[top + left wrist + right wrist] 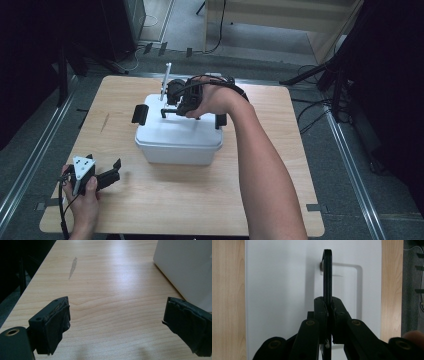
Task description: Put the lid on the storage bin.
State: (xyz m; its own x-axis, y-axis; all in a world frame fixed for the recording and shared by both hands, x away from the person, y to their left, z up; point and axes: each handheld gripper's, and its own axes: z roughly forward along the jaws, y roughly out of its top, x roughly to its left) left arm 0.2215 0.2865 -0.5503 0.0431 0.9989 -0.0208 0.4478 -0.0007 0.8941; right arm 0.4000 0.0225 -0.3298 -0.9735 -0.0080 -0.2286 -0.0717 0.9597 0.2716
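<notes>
The table (pixel 150 210) carries the white storage box (pixel 177 137), sitting mid-table with its lid on and the black side latches (pixel 140 114) seemingly unclipped. My right claw (pixel 328 307) is clamped on the lid's black handle (pixel 327 275), raised upright; lifting the lid remains. My left claw (pixel 115 325) waits wide, holding nothing, beside the box.

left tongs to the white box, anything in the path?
Nothing visible. The left tongs sit open over bare table, and the white box stands apart from them, with only wood grain between. The right tongs are shut on the box's black handle on top of the lid.
</notes>
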